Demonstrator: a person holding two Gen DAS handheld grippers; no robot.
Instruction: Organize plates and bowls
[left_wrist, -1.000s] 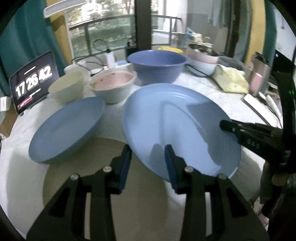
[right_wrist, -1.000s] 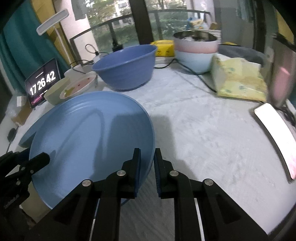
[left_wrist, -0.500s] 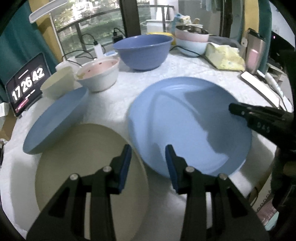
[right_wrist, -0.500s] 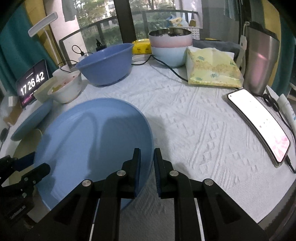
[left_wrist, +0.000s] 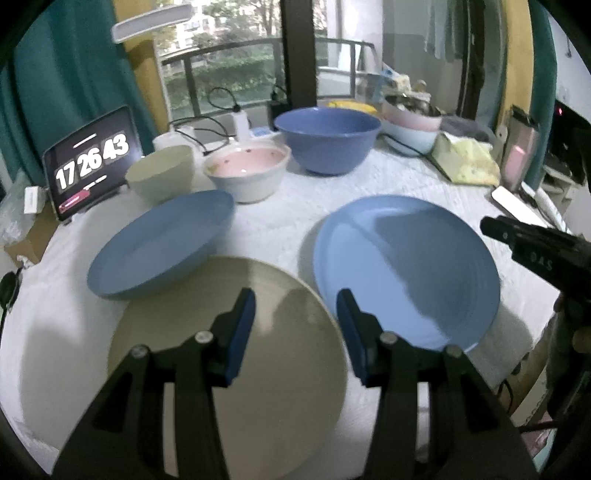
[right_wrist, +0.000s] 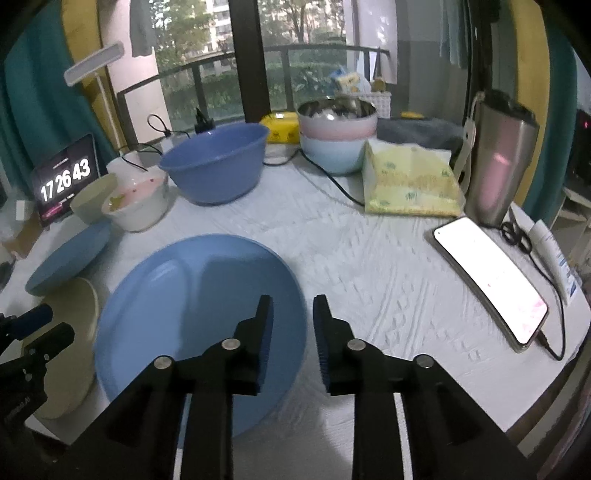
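A large blue plate (left_wrist: 406, 269) lies flat on the white tablecloth; it also shows in the right wrist view (right_wrist: 195, 310). My right gripper (right_wrist: 291, 321) is open above its right rim, holding nothing. My left gripper (left_wrist: 295, 317) is open and empty over a beige plate (left_wrist: 229, 362), beside the blue plate's left edge. A second blue plate (left_wrist: 159, 243) leans tilted behind the beige one. Behind stand a cream bowl (left_wrist: 162, 171), a pink-lined white bowl (left_wrist: 247, 173) and a big blue bowl (left_wrist: 327, 138).
A tablet clock (left_wrist: 90, 162) stands at the back left. Stacked pink and pale blue bowls (right_wrist: 336, 136), a yellow tissue pack (right_wrist: 410, 181), a steel tumbler (right_wrist: 498, 162), a lit phone (right_wrist: 491, 277) with cable and a table edge lie on the right.
My right gripper has let go of the large blue plate, which now lies flat on the cloth, and opened. My left gripper has pulled back and left, over the beige plate.
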